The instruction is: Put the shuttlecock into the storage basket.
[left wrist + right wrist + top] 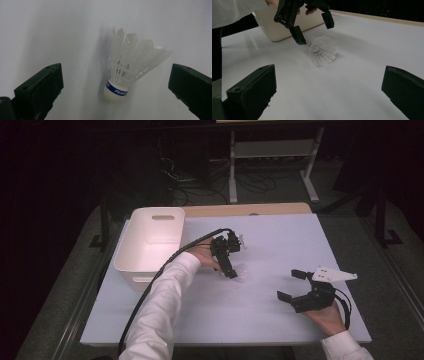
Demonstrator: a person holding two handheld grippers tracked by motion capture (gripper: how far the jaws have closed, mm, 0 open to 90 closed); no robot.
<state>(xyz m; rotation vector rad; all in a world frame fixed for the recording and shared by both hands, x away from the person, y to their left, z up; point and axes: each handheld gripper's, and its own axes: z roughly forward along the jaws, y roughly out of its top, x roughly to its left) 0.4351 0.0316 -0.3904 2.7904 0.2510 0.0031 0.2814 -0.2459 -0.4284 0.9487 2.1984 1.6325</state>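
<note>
The white plastic shuttlecock (241, 271) lies on the pale bench (280, 245) under the spread left gripper (231, 258), right gripper (288, 284) released nearby. From the left gripper view, its blue-banded cork (115, 92) sits between wide jaws. From the right gripper view, its light skirt (323, 51) could roll or crush if pinched off-centre.

Dim, dark surround; soft close-up blur.

shuttlecock (241, 271) in the high view too small, partly hidden

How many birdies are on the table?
1. The shuttlecock lies on the white table, between the open jaws of the left gripper, beside the white bin.
</note>
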